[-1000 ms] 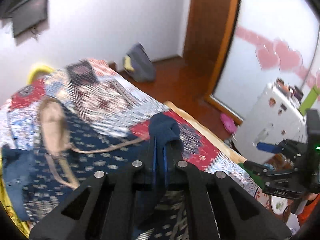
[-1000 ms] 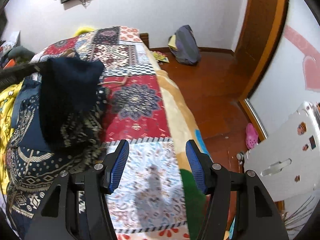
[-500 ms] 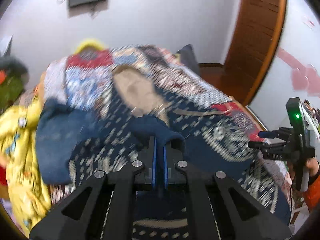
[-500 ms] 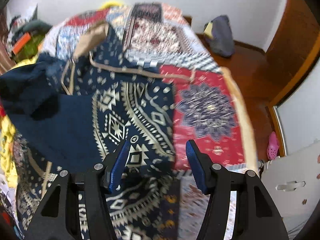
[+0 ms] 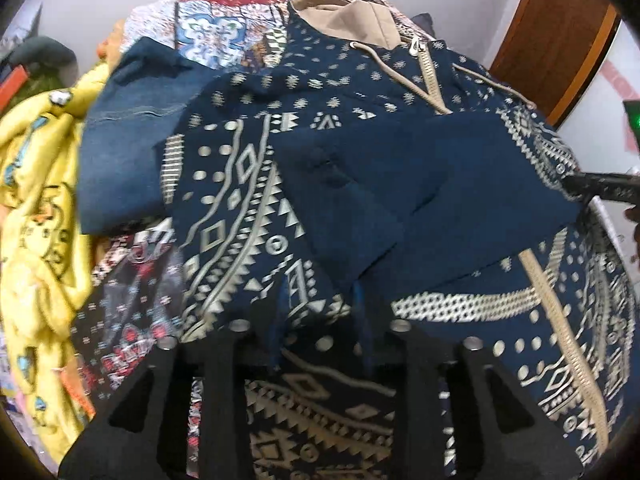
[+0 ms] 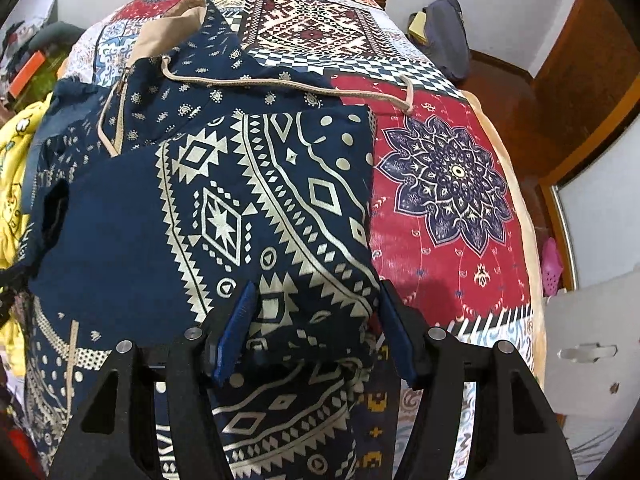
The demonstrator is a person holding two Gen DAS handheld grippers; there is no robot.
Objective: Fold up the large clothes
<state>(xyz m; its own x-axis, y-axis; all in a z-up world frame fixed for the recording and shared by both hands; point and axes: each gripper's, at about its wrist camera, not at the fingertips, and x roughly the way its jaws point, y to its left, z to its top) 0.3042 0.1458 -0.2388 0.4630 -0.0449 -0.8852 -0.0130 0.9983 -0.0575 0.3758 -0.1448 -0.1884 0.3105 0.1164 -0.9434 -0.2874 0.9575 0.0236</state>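
A navy hooded jacket [image 6: 224, 200] with cream geometric print lies spread on the patchwork bedspread [image 6: 440, 200], its tan-lined hood [image 5: 348, 20] at the far end and a sleeve folded across its front. The left gripper [image 5: 318, 308] points steeply down at the jacket's near left part; its jaws have just been opening and now stand a little apart, with the plain navy sleeve cuff [image 5: 360, 216] lying loose between and just beyond them, not pressed by the pads. The right gripper [image 6: 316, 320] also tilts steeply down over the jacket's near right edge, its blue pads [image 6: 240, 320] spread wide and clear of the fabric below them, gripping nothing. A yellow printed cloth [image 5: 36, 220] is heaped on the left of the bed. Far right, a dark bag [image 6: 444, 36] sits on the wooden floor [image 6: 520, 92] against the wall.
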